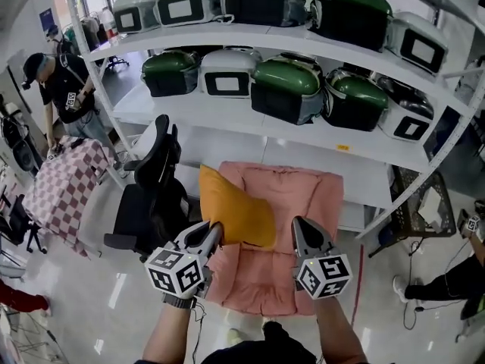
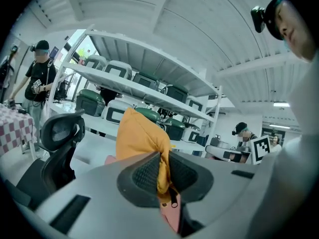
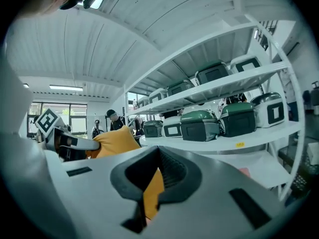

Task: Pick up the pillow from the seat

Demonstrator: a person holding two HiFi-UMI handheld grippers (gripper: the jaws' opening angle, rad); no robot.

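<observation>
The left tool [image 2: 162,167] was clamped on a fold of the orange pillow [image 1: 232,205], with the fabric pinched between both pads. The right tool [image 3: 155,180] was closed on the pillow's opposite lower edge, and orange fabric showed between its jaws. The pillow hung tilted between the two tools, above the pink seat [image 1: 307,197] and clear of its cushion. A black office chair [image 1: 150,197] stood just left of the seat. Behind the seat, a white shelf rack [image 1: 198,106] carried green and white lidded appliances [image 1: 286,88].
</observation>
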